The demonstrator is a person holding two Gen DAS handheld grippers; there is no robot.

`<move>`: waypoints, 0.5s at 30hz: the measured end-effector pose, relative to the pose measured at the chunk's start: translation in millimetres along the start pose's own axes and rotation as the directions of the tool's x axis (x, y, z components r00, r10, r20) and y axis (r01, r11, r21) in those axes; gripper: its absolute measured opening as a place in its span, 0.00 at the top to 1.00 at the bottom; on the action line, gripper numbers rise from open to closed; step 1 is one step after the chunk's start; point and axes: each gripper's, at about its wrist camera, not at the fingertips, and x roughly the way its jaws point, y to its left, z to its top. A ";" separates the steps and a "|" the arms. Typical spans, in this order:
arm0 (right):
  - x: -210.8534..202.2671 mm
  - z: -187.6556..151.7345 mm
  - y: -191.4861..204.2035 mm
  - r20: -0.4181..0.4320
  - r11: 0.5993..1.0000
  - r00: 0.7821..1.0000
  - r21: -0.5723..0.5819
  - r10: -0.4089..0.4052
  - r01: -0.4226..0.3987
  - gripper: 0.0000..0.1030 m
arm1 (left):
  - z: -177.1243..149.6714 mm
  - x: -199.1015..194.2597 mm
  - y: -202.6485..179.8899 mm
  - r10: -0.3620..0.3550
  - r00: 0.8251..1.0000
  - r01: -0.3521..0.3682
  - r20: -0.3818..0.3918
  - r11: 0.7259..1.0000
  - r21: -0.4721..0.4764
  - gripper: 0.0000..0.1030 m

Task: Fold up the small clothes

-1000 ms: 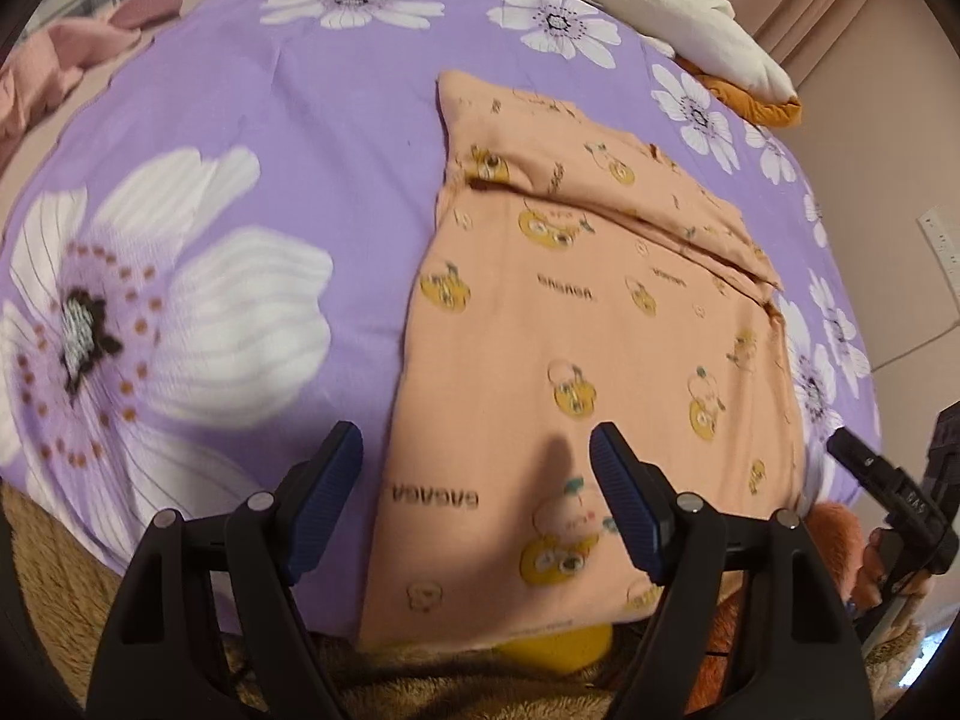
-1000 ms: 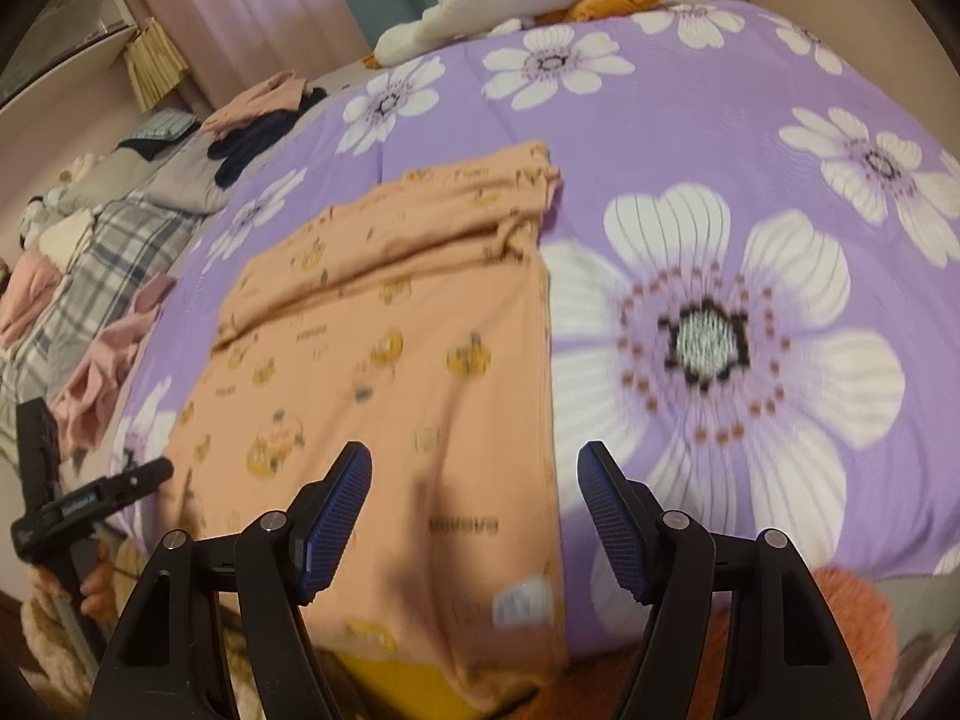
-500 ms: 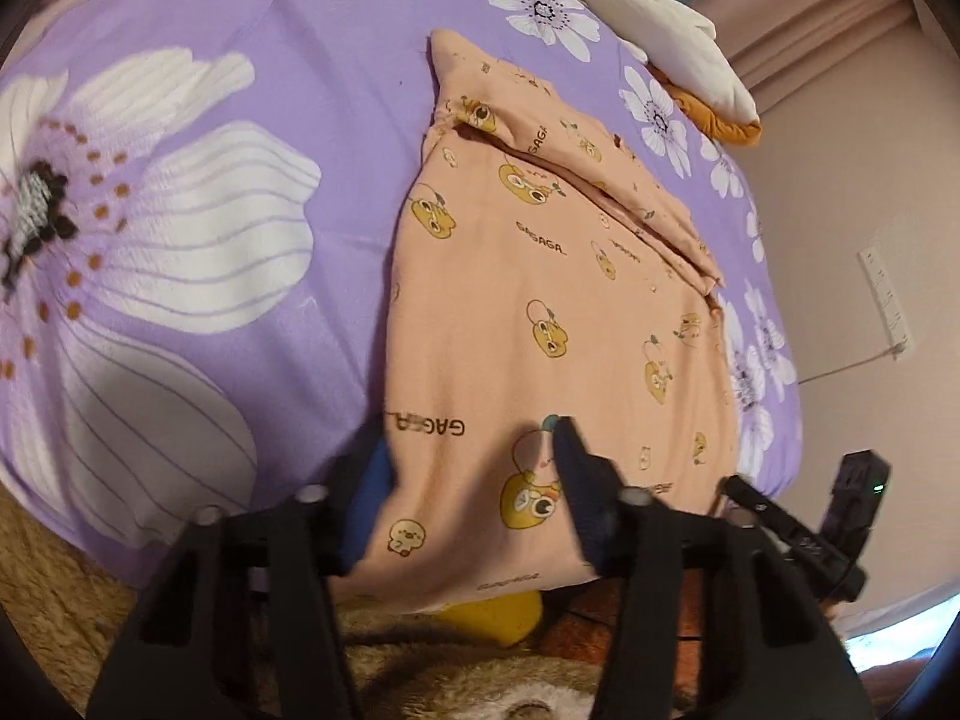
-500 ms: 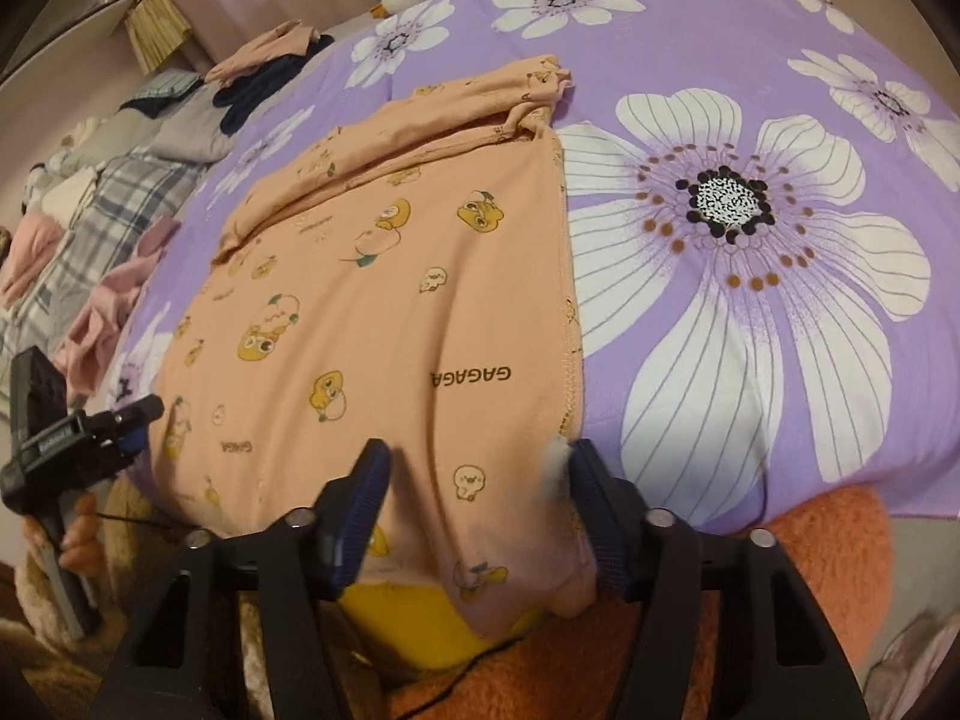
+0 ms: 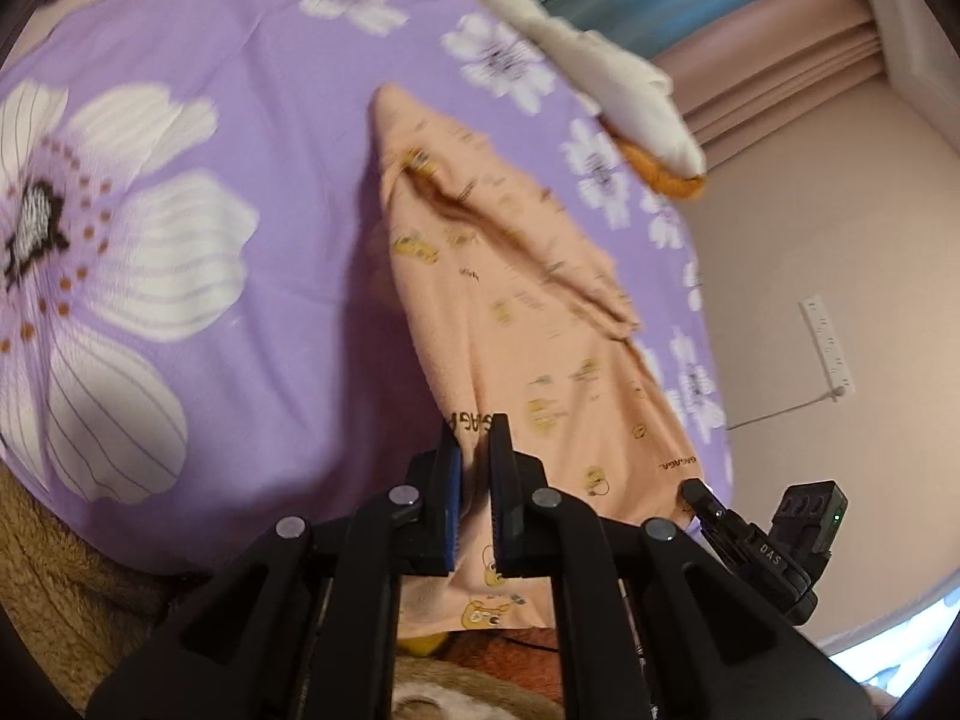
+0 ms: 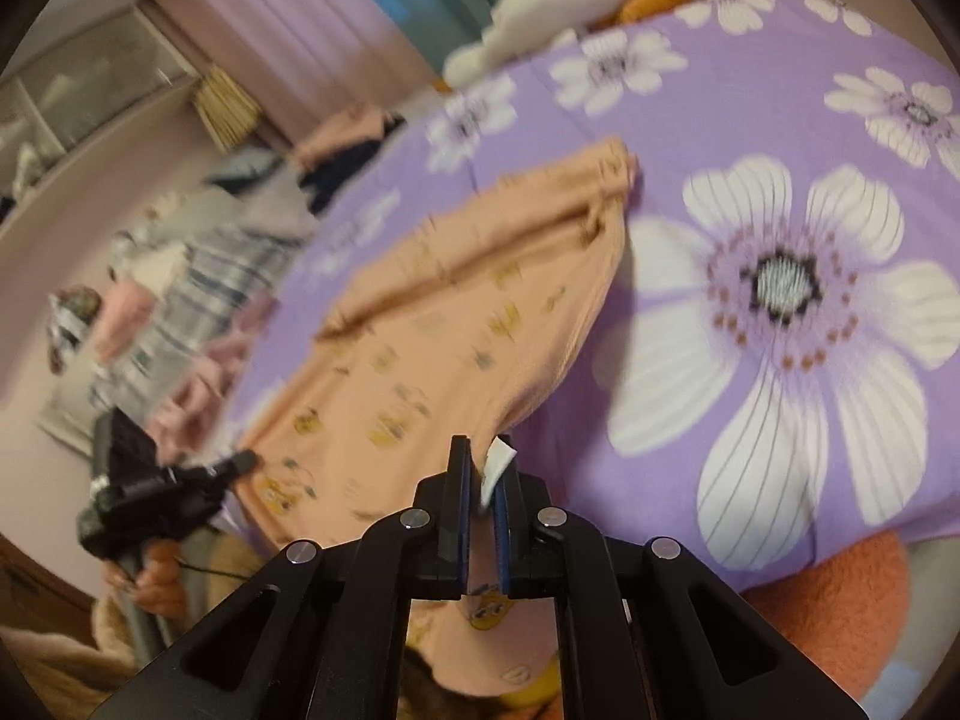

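A small peach garment with yellow cartoon prints (image 5: pixel 540 324) lies on the purple flowered bedspread (image 5: pixel 252 138). My left gripper (image 5: pixel 475 429) is shut on its near left corner and lifts that edge off the bed. My right gripper (image 6: pixel 483 450) is shut on the garment's near right corner (image 6: pixel 432 372), beside a white care label (image 6: pixel 498 461), and lifts it too. The far end is bunched in a fold. Each gripper shows in the other's view, my right one (image 5: pixel 750 534) and my left one (image 6: pixel 156 486). Both views are motion-blurred.
A white and orange plush toy (image 5: pixel 606 84) lies at the head of the bed. Several other clothes (image 6: pixel 198 276) are piled at the bed's left side. An orange fluffy cushion (image 6: pixel 840 606) sits below the near edge. A wall with a power strip (image 5: pixel 828 348) is on the right.
Both grippers have closed on the near corners of the garment and raised them. The hem, flat on the bed earlier, now hangs lifted from the jaws.
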 end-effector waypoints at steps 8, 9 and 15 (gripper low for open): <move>-45.3 13.5 8.1 0.116 0.998 0.991 0.013 0.065 -0.067 0.92 | -3.3 -32.9 -27.6 -0.049 0.999 0.048 0.020 0.997 0.060 0.94; -49.4 13.5 8.0 0.118 0.998 0.991 0.019 0.057 -0.059 0.92 | -4.3 -36.3 -27.7 -0.048 0.999 0.047 0.014 0.997 0.057 0.94; -72.6 8.7 15.0 0.133 0.998 0.989 0.003 0.063 -0.064 0.92 | -10.3 -63.8 -26.7 -0.042 0.999 0.041 0.022 0.998 0.046 0.94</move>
